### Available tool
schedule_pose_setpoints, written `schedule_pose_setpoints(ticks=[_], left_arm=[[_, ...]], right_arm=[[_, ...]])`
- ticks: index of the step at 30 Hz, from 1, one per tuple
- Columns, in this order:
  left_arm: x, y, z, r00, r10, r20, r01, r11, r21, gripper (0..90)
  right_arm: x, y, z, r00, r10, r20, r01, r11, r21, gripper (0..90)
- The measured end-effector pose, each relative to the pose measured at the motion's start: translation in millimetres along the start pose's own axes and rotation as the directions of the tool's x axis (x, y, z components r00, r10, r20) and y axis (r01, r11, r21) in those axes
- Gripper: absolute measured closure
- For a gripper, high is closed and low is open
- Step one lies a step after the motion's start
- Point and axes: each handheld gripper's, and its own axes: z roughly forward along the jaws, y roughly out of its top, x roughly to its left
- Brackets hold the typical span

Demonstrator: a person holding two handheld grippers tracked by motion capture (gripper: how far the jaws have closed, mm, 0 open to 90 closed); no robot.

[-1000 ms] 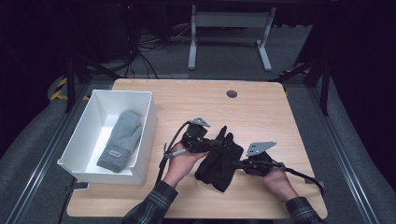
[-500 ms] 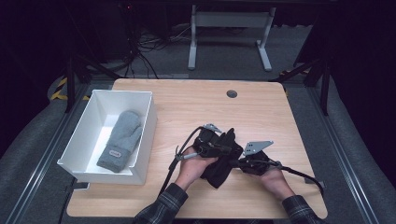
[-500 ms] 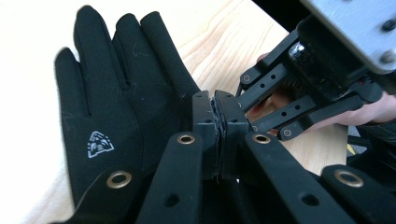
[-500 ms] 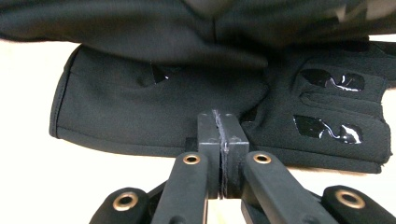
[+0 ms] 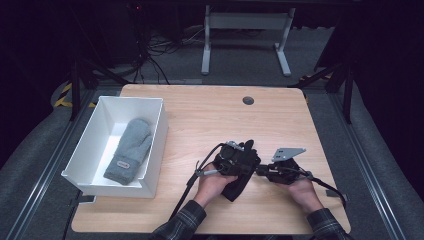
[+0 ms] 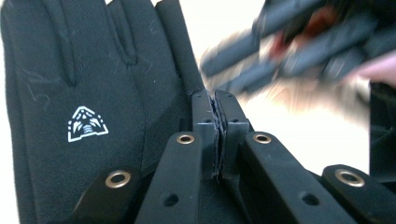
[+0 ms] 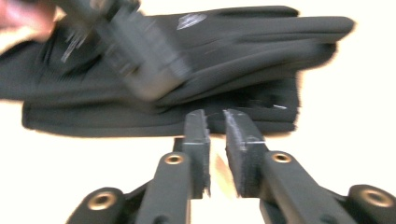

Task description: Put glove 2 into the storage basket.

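Note:
A black glove (image 5: 235, 188) with a white logo (image 6: 87, 123) lies near the table's front edge, between my two grippers. My left gripper (image 5: 246, 159) rests on top of the glove (image 6: 56, 70) with its jaws shut (image 6: 215, 95), a thin edge of the fabric pinched between the pads. My right gripper (image 5: 259, 171) comes in from the right. Its jaws (image 7: 215, 114) have just been opening and stand slightly apart, with bare table showing in the gap. The glove's edge (image 7: 261, 100) lies just beyond its tips. The left gripper (image 7: 140, 56) shows blurred over the glove.
A white bin (image 5: 161, 131) at the left holds a grey mitten (image 5: 129, 150). A round grommet hole (image 5: 248, 100) sits at the table's far edge. Bare wood (image 5: 210, 120) spreads across the middle. A desk frame (image 5: 245, 30) stands on the floor behind.
My left gripper has moved right and down over the glove, which now lies more bunched up. The right gripper's jaws have parted off the glove's edge.

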Motion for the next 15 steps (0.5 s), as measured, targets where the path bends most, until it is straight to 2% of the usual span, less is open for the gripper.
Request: schedule_pose_setpoints(ticks=[4, 5, 8, 10, 12, 14, 15], left_arm=[[-1.9, -1.9, 4.2, 0.9997, 0.02, -0.011, -0.019, 0.9998, 0.009, 87.2], [-2.8, -1.4, 2.8, 0.9995, 0.028, -0.01, -0.028, 0.9996, 0.008, 85.8], [-7.4, -0.4, -4.3, 0.9978, 0.057, -0.033, -0.057, 0.9984, -0.004, 73.4], [-9.3, -0.4, -10.6, 0.9961, 0.075, -0.048, -0.075, 0.9971, -0.009, 70.4], [-10.6, -1.6, -14.9, 0.9948, 0.088, -0.052, -0.088, 0.9961, -0.001, 74.7], [-10.9, -2.7, -16.2, 0.9958, 0.083, -0.039, -0.083, 0.9965, 0.0, 84.5], [-13.4, -5.8, -16.5, 0.9957, 0.09, -0.021, -0.09, 0.9957, 0.021, 89.1]], right_arm=[[-14.1, -4.7, -11.0, 0.9969, 0.049, 0.062, -0.047, 0.998, -0.037, 55.3], [-17.4, -6.6, -13.3, 0.993, 0.057, 0.104, -0.052, 0.998, -0.042, 49.0], [-23.9, -10.3, -15.5, 0.9865, 0.077, 0.145, -0.071, 0.996, -0.045, 39.5], [-27.6, -11.7, -15.3, 0.9825, 0.081, 0.168, -0.077, 0.997, -0.03, 34.3], [-29.1, -12.1, -14.5, 0.9773, 0.077, 0.197, -0.076, 0.997, -0.014, 31.5], [-29.5, -12.6, -13.5, 0.9753, 0.062, 0.212, -0.064, 0.998, 0.001, 31.2], [-29.2, -13.0, -12.5, 0.9727, 0.054, 0.225, -0.059, 0.998, 0.012, 31.0]])
